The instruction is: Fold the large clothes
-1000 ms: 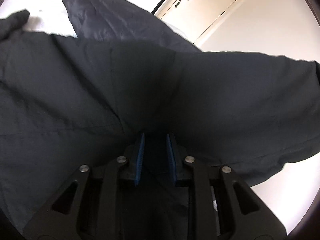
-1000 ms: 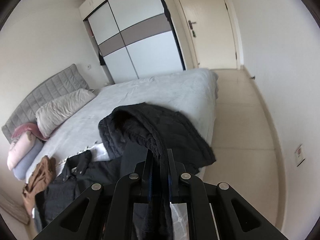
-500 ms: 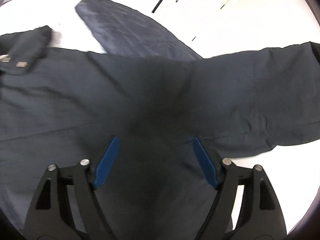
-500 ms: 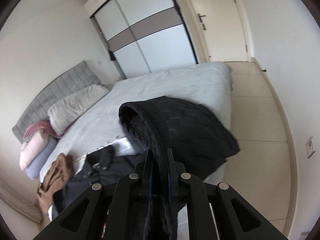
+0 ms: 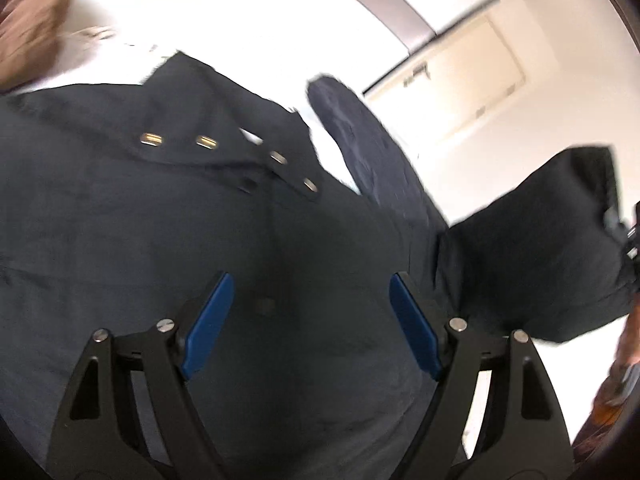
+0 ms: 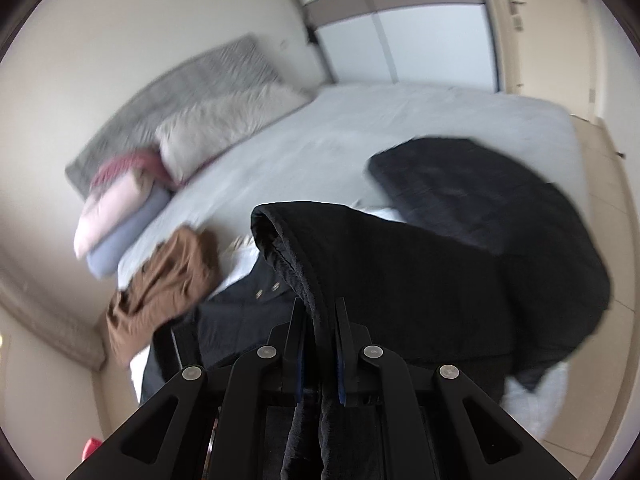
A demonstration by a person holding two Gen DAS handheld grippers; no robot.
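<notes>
A large dark jacket (image 5: 168, 216) with metal snaps lies spread on the bed and fills the left wrist view. My left gripper (image 5: 310, 292) is open just above it, blue pads apart, holding nothing. In the right wrist view my right gripper (image 6: 318, 320) is shut on a dark sleeve (image 6: 400, 272) of the jacket, lifted above the bed; the sleeve also shows in the left wrist view (image 5: 540, 256). The jacket body (image 6: 240, 320) lies below it with snaps showing.
A dark quilted coat (image 6: 472, 192) lies further along the grey bed (image 6: 360, 120). A brown garment (image 6: 160, 280) sits at the bed's near left corner. Pillows (image 6: 224, 124) and folded blankets (image 6: 120, 216) lie by the headboard. Wardrobe and door stand beyond.
My left gripper has opened and let go of the jacket, then pulled back so the collar snaps show. My right gripper has swung left with the sleeve still in it.
</notes>
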